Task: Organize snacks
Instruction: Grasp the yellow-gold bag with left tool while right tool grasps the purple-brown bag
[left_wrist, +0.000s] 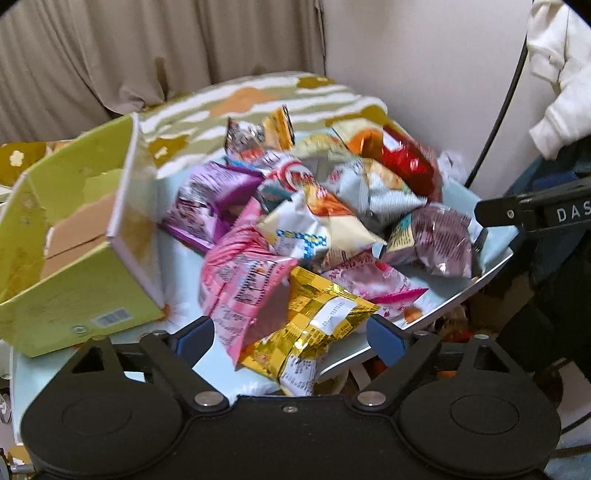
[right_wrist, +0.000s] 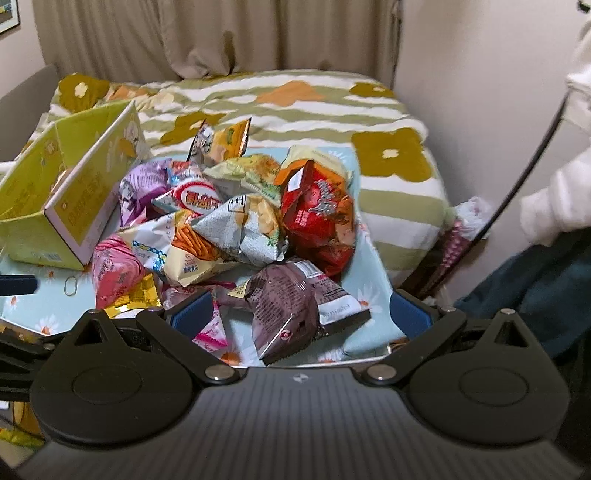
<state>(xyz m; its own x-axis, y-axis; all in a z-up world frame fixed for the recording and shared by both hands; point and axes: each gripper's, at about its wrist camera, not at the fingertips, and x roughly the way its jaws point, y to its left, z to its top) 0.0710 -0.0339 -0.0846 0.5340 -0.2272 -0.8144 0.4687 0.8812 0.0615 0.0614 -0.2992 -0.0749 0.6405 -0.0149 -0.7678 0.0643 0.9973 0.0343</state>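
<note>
Snack packets heaped on a small table, both grippers hovering at its near edge.

The left gripper (left_wrist: 290, 338) and right gripper (right_wrist: 301, 314), jaws spread, hold nothing; the snack pile (right_wrist: 236, 221) fills the table's (right_wrist: 44, 306) middle, beside the open green box (left_wrist: 77, 221) at its left edge.

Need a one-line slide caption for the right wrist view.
Open right tongs hover over a brown snack packet beside the snack pile, yellow-green box at left.

Heap of crinkled snack packets (right_wrist: 236, 221) on a pale blue floral tabletop, brown packet (right_wrist: 295, 306) at 6 o'clock, red bag (right_wrist: 321, 218) at 3 o'clock, open yellow-green box (right_wrist: 62, 206) tilted at 9 o'clock, gold packet (left_wrist: 317, 328) near the front edge
</note>
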